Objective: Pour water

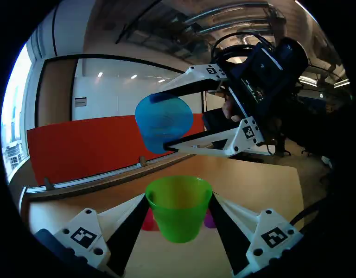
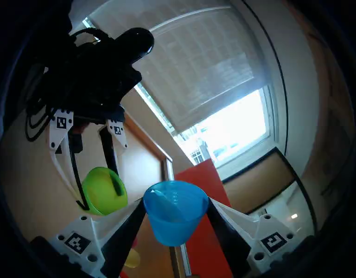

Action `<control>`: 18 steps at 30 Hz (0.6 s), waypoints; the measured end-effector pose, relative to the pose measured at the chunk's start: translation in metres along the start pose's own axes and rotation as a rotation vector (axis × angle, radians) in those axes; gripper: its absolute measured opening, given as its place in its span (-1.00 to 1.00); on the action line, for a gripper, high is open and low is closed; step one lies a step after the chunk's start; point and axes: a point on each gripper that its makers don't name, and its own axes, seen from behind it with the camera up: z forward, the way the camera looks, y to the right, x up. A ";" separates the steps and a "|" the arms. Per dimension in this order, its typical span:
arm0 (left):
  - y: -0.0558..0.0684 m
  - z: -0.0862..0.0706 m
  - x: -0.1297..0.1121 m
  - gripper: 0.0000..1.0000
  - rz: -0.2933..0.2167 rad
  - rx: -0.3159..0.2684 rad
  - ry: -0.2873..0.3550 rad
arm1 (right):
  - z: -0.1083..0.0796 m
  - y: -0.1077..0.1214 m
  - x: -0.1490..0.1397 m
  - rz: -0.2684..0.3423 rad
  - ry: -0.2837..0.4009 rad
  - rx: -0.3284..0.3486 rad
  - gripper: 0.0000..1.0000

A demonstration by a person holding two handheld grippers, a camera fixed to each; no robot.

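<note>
A green cup (image 1: 179, 217) stands upright between the fingers of my left gripper (image 1: 179, 203), which is shut on it, just above the wooden table (image 1: 257, 180). Above and behind it, my right gripper (image 1: 160, 123), held by a hand (image 1: 228, 110), is shut on a blue cup (image 1: 163, 116) that is tipped on its side with its mouth towards the green cup. No stream of water shows. In the right gripper view the blue cup (image 2: 174, 217) sits between my right gripper's (image 2: 174, 206) fingers, with the green cup (image 2: 103, 190) and left gripper (image 2: 101, 197) beyond.
Behind the green cup a pink cup (image 1: 149, 222) and a purple one (image 1: 209, 219) peek out on the table. A red panel (image 1: 85, 143) runs along the table's far edge. A yellow cup (image 2: 131, 258) lies low in the right gripper view, below a bright window (image 2: 233, 125).
</note>
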 end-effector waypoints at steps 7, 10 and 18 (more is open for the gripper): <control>0.000 0.000 -0.002 0.75 0.001 -0.001 -0.004 | 0.002 -0.003 0.001 -0.017 -0.002 0.008 0.85; 0.000 0.000 -0.003 0.75 0.000 -0.002 -0.004 | 0.002 -0.004 0.001 -0.022 -0.003 0.011 0.85; 0.000 0.000 -0.004 0.74 -0.002 -0.002 -0.003 | 0.004 -0.005 0.001 -0.036 -0.002 0.019 0.85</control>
